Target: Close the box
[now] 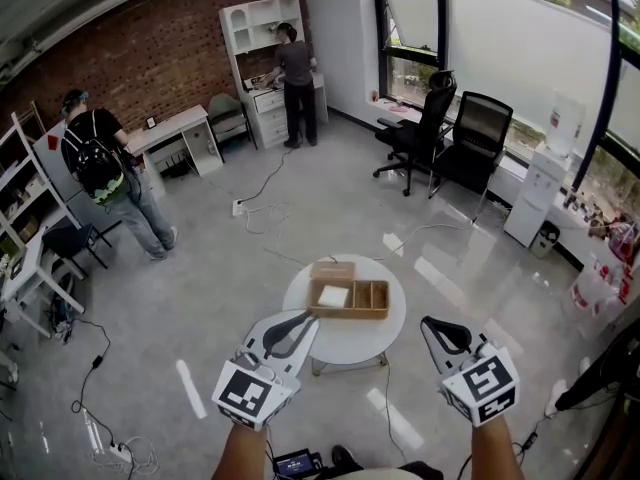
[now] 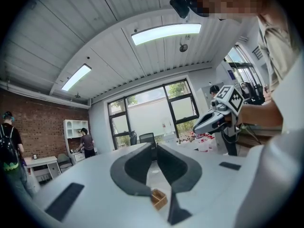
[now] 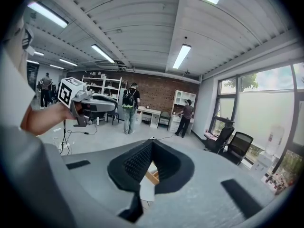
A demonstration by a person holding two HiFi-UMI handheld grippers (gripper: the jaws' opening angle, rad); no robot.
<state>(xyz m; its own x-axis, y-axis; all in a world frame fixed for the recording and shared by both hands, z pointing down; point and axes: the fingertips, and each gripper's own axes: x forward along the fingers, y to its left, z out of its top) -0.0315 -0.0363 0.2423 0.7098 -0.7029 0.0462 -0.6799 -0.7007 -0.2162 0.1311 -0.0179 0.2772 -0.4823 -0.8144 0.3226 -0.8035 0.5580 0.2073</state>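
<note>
The grey floor point(image 1: 200, 298) fills most of the head view, with cables trailing across it. It is bounded by a brick wall point(image 1: 150, 48) at the back and tall windows point(image 1: 500, 38) on the right. Two black office chairs point(image 1: 455, 133) stand by the windows. A person with a backpack point(image 1: 105, 173) stands at the left, and another person point(image 1: 296, 78) faces a white cabinet against the brick wall.

In the middle of the floor is a round white desk point(image 1: 345, 346). The wooden box point(image 1: 352, 298) sits on its far half, open and divided into compartments. Something white point(image 1: 333, 296) lies in its left compartment. The lid point(image 1: 333, 270) is folded back beyond the far edge of the box.

Both arms are held low, on the near side of the desk and apart from the box. The left claw point(image 1: 300, 323) hangs over the desk's near left rim. Its own view shows the tips drawn narrow together with nothing gripped, and the box small below them. The right claw point(image 1: 432, 324) hangs off the desk's right side, also pinched together and empty.
</note>
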